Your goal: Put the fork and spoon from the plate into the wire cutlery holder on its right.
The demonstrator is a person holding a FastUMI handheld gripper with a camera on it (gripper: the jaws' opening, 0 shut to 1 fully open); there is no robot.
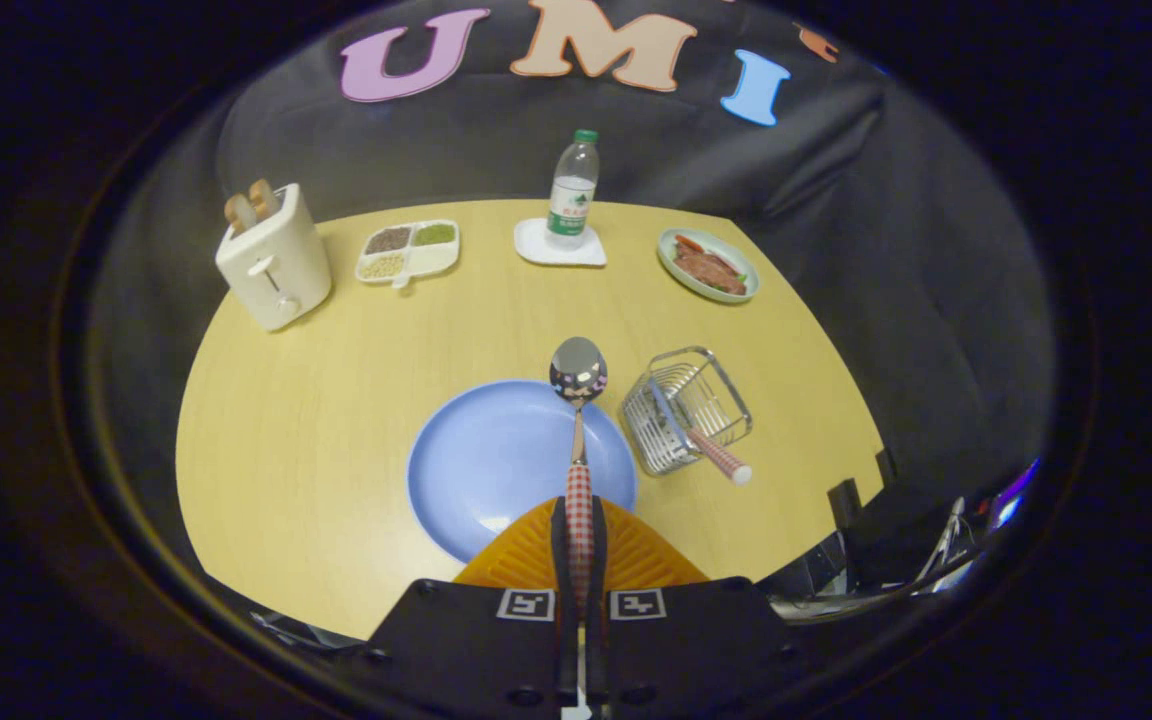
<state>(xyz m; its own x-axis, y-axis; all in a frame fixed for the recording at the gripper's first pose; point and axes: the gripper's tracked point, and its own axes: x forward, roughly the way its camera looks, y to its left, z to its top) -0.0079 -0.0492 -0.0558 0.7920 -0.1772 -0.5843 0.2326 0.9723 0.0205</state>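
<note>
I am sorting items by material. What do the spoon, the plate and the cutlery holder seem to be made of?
Spoon, clamped between the shut fingers: polished metal bowl that mirrors the lights; the checked handle is probably plastic. Plate: smooth blue, soft sheen, ceramic or plastic, hard to tell. Cutlery holder: thin shiny metal wire, open mesh you see through.

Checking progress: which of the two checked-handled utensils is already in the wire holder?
The fork, leaning in the wire cutlery holder right of the blue plate. The spoon is clamped in the gripper.
</note>
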